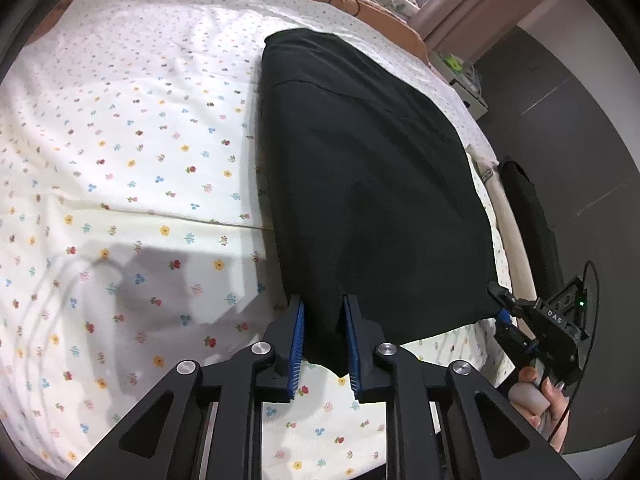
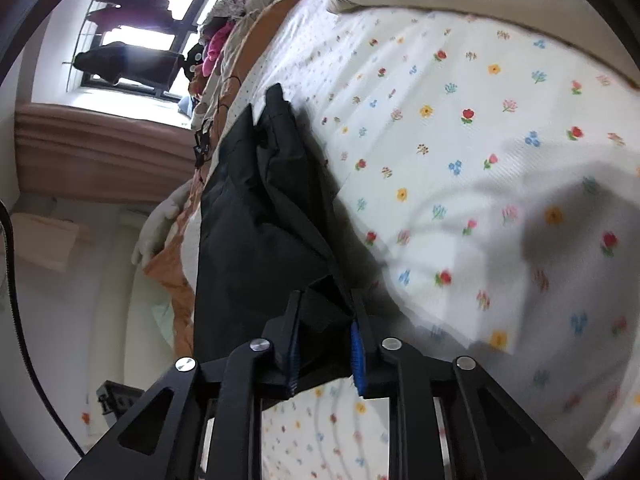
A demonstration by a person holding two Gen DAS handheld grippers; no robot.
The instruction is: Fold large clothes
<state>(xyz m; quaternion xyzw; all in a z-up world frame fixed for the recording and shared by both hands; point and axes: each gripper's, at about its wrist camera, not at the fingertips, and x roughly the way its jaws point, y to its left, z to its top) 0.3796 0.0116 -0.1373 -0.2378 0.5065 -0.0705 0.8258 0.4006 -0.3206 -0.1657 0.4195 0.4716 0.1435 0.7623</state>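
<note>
We have the black garment (image 1: 372,184) lying lengthwise along the right edge of the bed (image 1: 120,140), on the floral sheet; the left gripper (image 1: 323,344) is pinching its near-left corner and the right gripper (image 2: 325,344) is clamped on the near-right corner. It looks soft, light and floppy, so we'd grip at hem corners, both layers, and keep it taut to avoid sagging. Left wrist view shows the flat panel and the right gripper; right wrist view shows bunched folds along the edge.
</note>
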